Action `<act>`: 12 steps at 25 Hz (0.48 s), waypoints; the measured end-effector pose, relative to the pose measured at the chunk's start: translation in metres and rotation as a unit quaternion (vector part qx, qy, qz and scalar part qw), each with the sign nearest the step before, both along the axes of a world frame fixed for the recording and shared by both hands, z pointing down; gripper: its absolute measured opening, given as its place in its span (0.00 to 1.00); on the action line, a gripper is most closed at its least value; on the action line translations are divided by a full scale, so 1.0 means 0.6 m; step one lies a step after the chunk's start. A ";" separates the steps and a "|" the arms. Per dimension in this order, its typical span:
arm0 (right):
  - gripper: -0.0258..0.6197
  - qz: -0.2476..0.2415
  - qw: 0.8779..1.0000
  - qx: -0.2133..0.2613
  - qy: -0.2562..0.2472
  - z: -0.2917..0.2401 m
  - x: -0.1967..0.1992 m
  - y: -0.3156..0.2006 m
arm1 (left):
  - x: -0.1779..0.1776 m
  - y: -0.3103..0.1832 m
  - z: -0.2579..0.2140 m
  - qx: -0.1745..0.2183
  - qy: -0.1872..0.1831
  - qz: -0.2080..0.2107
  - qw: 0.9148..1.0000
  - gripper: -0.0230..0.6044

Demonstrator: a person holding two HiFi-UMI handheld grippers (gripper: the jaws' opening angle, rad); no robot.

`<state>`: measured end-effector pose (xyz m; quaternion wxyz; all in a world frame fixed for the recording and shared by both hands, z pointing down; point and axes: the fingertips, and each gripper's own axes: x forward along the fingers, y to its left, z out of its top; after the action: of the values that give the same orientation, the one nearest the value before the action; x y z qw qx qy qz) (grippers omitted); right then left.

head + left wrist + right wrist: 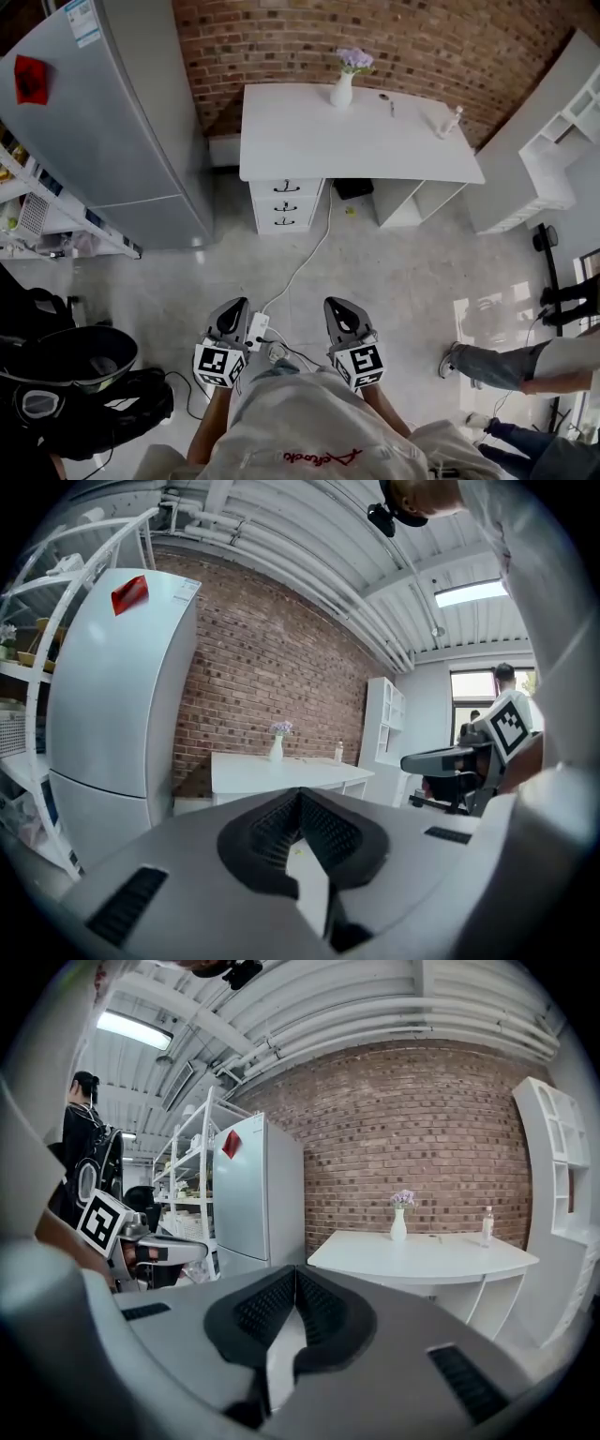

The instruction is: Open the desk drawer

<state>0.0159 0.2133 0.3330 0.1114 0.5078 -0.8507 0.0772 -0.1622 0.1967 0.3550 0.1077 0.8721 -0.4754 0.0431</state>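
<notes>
The step in hand looks like the approach. The drawer stack sits under the left end of the white worktop, well apart from both tools, with open floor between. The left tool and the right tool are held side by side low in front of the person, each with its jaws pressed together and nothing between them.

To do this well, walk up square to the stack and choose one of the three drawers. Spread one tool's jaws only when near its dark handle, close across the handle, then draw straight back and level so the drawer does not bind. The handles are too small here to tell their shape, probably small bow pulls. Mind the white cable trailing across the floor from under the worktop towards the person's feet.

A brick wall backs the room. A tall grey fridge stands left of the worktop and white shelving right of it. On the worktop stand a white vase of pale flowers at the back and a small bottle near the right edge.
</notes>
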 end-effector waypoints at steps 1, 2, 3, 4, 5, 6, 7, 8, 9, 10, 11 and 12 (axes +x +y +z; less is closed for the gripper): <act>0.07 0.003 1.000 -0.001 -0.002 0.000 -0.006 -0.009 | -0.004 -0.013 0.001 0.000 -0.001 0.006 1.000 0.06; 0.07 0.007 1.000 -0.002 -0.002 0.003 -0.010 -0.017 | -0.006 -0.024 0.002 0.000 0.000 0.011 1.000 0.06; 0.07 0.010 1.000 -0.005 -0.002 0.007 -0.012 -0.022 | -0.006 -0.033 0.004 -0.001 0.001 0.015 1.000 0.06; 0.07 0.013 1.000 -0.009 -0.001 0.014 -0.013 -0.025 | -0.006 -0.039 0.008 -0.002 0.004 0.018 1.000 0.06; 0.07 0.017 1.000 -0.014 0.000 0.022 -0.012 -0.027 | -0.005 -0.044 0.013 -0.005 0.005 0.021 1.000 0.06; 0.07 0.022 1.000 -0.019 -0.001 0.028 -0.010 -0.029 | -0.003 -0.047 0.019 -0.008 0.006 0.024 1.000 0.06; 0.07 0.026 0.999 -0.023 -0.003 0.032 -0.008 -0.029 | 0.000 -0.049 0.023 -0.012 0.007 0.028 1.000 0.06; 0.07 0.029 0.999 -0.026 -0.004 0.036 -0.005 -0.030 | 0.005 -0.050 0.027 -0.015 0.008 0.032 0.999 0.06; 0.07 0.031 0.999 -0.029 -0.004 0.038 -0.001 -0.031 | 0.010 -0.051 0.030 -0.017 0.008 0.035 0.999 0.06; 0.07 0.031 0.999 -0.030 -0.005 0.041 0.003 -0.034 | 0.015 -0.053 0.032 -0.018 0.008 0.037 0.999 0.06; 0.07 0.030 0.999 -0.031 -0.005 0.043 0.006 -0.039 | 0.020 -0.056 0.032 -0.018 0.007 0.038 0.999 0.06; 0.07 0.028 0.999 -0.032 -0.006 0.045 0.010 -0.047 | 0.024 -0.060 0.033 -0.018 0.006 0.037 0.999 0.06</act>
<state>0.0216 0.1852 0.3602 0.1206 0.5275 -0.8337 0.1103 -0.1479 0.1608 0.3747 0.1244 0.8872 -0.4414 0.0502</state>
